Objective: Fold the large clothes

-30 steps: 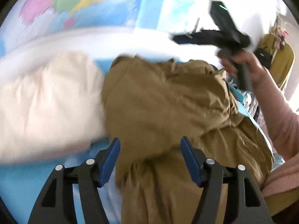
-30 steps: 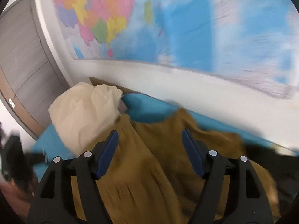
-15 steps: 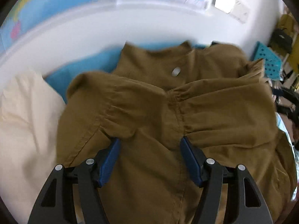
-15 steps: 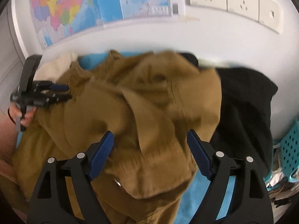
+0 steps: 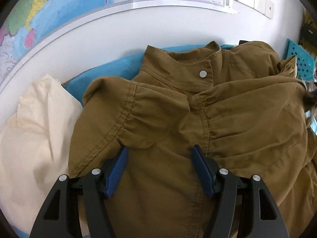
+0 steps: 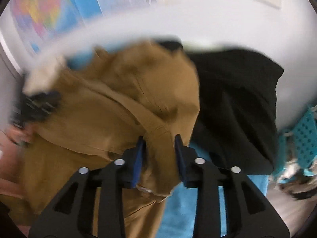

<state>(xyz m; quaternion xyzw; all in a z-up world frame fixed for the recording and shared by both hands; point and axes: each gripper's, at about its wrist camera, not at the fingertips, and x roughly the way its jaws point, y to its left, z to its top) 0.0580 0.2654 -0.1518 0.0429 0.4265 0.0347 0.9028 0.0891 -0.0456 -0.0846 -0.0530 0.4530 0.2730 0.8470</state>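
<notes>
Under my left gripper (image 5: 159,158), fingers spread wide and empty, the brown jacket (image 5: 178,119) lies collar-far, placket running near-to-far between them. Right wrist view, blurred: right gripper (image 6: 158,138) narrowed around a jacket fold at its right edge; firm grip unclear.

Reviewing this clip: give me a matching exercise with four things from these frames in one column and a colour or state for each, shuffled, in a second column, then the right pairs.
Things:
1. jacket
2. cream cloth
3. left claw
4. right claw

Colours or states:
A. closing on a brown fold, blurred in motion
B. brown, collar toward the wall, silver snap showing
C. pale, bunched up to the left of the jacket
D. wide open over the jacket's front

Pairs: 1-B, 2-C, 3-D, 4-A
</notes>
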